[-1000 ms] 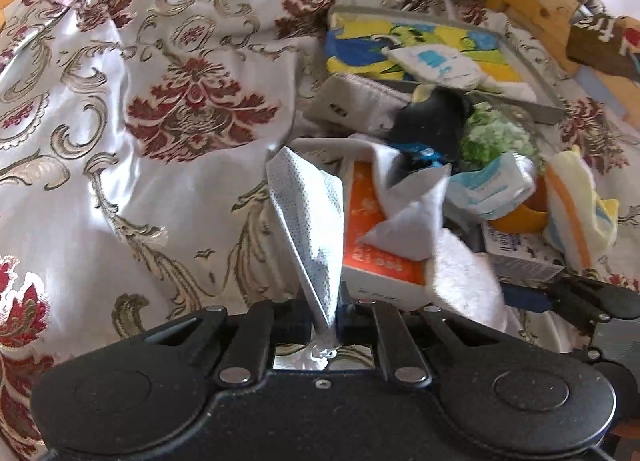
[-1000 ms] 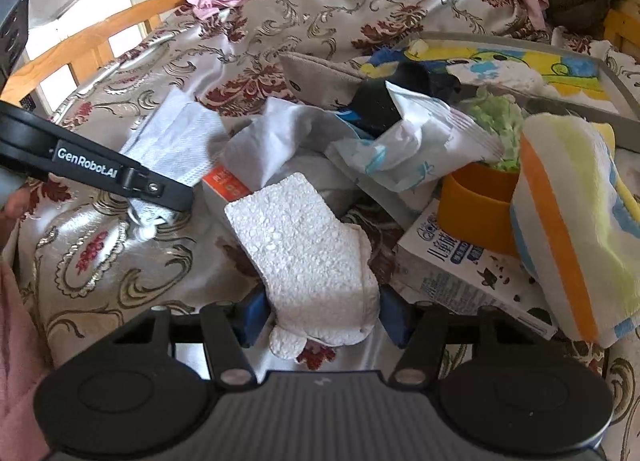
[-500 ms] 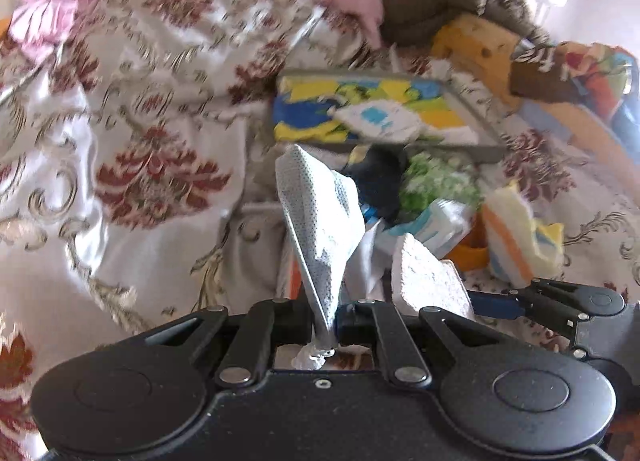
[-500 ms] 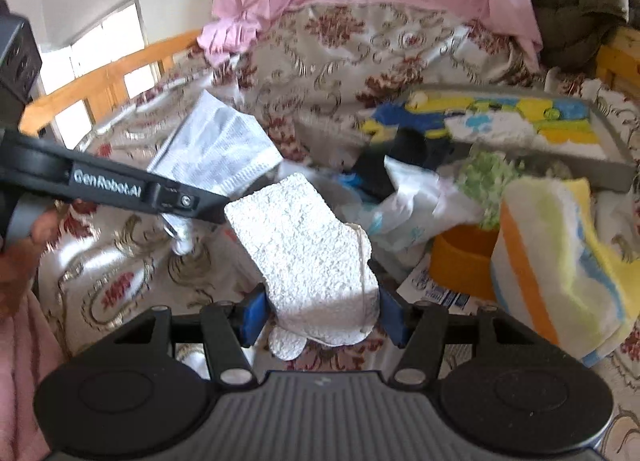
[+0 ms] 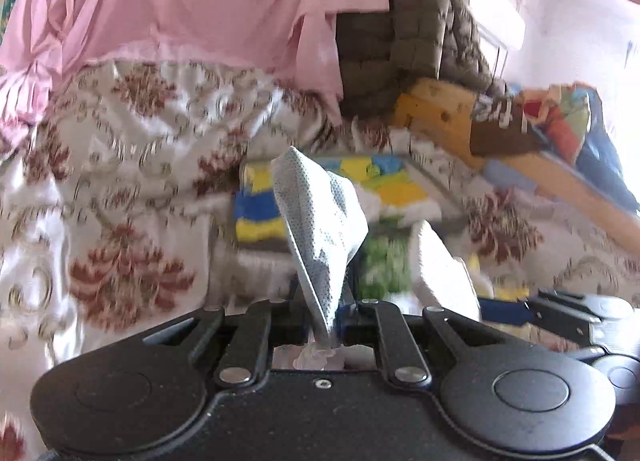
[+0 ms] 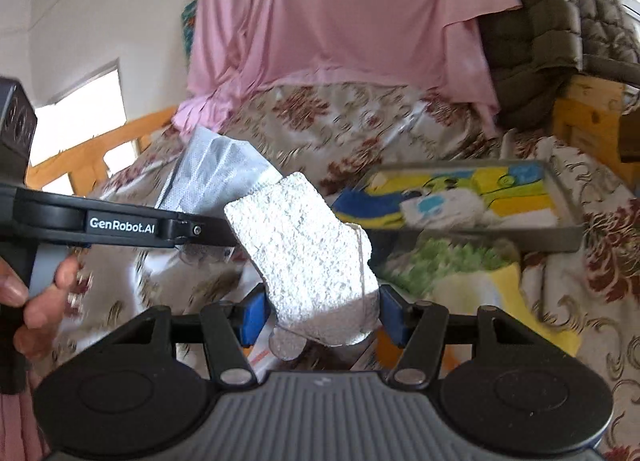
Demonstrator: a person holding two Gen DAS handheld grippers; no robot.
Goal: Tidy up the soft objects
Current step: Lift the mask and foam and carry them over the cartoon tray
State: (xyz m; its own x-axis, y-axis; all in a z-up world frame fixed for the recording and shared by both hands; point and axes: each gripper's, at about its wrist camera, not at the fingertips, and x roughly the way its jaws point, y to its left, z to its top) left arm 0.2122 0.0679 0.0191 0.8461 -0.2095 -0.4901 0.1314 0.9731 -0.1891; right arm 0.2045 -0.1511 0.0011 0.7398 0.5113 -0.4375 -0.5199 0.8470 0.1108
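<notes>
Tray (image 6: 560,239) lies on bedspread (image 6: 360,129), behind the green bundle (image 6: 448,257). Sheet (image 6: 340,13) hangs behind the bedspread; quilted jacket (image 6: 560,21) to its right. Wooden rail (image 6: 100,145) at left.

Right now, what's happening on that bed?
A person holds a gripper in each hand above a cluttered bedspread. The left gripper is shut on a thin dotted white cloth; the right gripper clamps a fluffy white sock. Both items are off the pile. A grey tray with a colourful towel lies beyond.
</notes>
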